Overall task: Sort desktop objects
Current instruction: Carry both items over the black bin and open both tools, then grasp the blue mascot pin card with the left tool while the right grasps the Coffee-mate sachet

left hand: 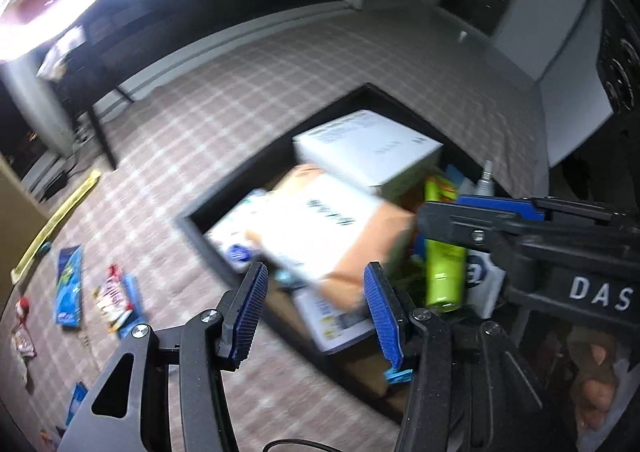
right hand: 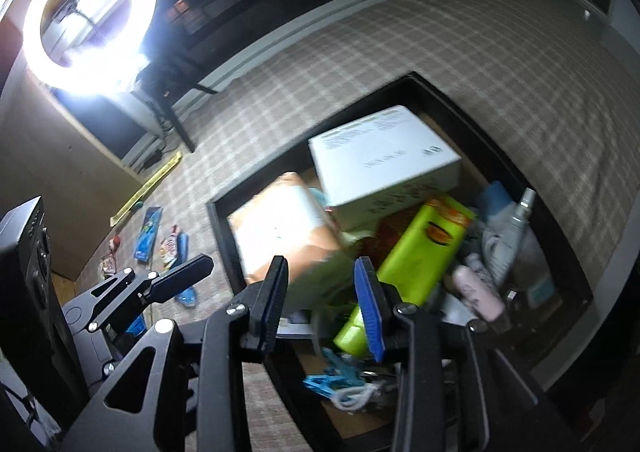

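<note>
A black storage box (left hand: 224, 188) (right hand: 532, 172) on a plaid cloth holds a white carton (left hand: 368, 148) (right hand: 384, 160), a tan parcel with a white label (left hand: 320, 232) (right hand: 284, 228), a green package (left hand: 444, 264) (right hand: 420, 252), a spray bottle (right hand: 520, 220) and blue clips (right hand: 328, 376). My left gripper (left hand: 314, 308) is open and empty above the box's near edge, just below the parcel. My right gripper (right hand: 322, 304) is open and empty over the box's near side; it shows in the left wrist view (left hand: 480, 220). The left gripper's finger shows in the right wrist view (right hand: 180, 276).
Several snack packets and blue packs (left hand: 70, 284) (right hand: 148, 232) lie on the cloth left of the box. A yellow ruler (left hand: 56, 220) (right hand: 148, 184) lies at the cloth's left edge. A bright ring light (right hand: 86, 18) stands at the far left.
</note>
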`<state>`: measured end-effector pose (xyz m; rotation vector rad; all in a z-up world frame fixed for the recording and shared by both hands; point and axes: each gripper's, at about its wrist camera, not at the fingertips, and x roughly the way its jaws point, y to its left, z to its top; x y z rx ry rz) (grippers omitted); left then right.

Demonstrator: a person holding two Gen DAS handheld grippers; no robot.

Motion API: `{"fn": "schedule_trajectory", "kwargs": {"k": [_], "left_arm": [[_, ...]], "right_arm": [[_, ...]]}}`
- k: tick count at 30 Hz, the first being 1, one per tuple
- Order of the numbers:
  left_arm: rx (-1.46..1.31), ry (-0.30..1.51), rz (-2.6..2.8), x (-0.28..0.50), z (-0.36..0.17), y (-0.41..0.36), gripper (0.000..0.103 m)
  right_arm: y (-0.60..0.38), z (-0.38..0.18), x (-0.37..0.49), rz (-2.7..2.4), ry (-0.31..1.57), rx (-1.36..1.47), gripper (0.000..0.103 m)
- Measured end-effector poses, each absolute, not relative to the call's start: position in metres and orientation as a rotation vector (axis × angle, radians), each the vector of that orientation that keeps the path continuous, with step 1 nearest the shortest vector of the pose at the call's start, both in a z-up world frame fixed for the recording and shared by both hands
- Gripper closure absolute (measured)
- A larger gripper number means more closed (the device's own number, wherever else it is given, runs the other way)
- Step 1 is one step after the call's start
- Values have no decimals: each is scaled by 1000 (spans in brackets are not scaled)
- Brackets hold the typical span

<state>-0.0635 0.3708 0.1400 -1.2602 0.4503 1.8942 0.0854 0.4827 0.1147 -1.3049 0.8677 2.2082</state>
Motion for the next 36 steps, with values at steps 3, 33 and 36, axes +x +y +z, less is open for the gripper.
{"fn": "schedule_trajectory", "kwargs": {"k": [3,33,36], "left_arm": [[-1289,434,1939,-84,137,348,55],[-1700,435,2130,-277,25,192,36],[-1709,465,2140,-282,16,193,33]], "right_arm": [[468,117,64,2248,837,-1337,68],[331,15,-168,2320,658,-1900,50],[327,6,-177,2307,623,-1920,50]]}}
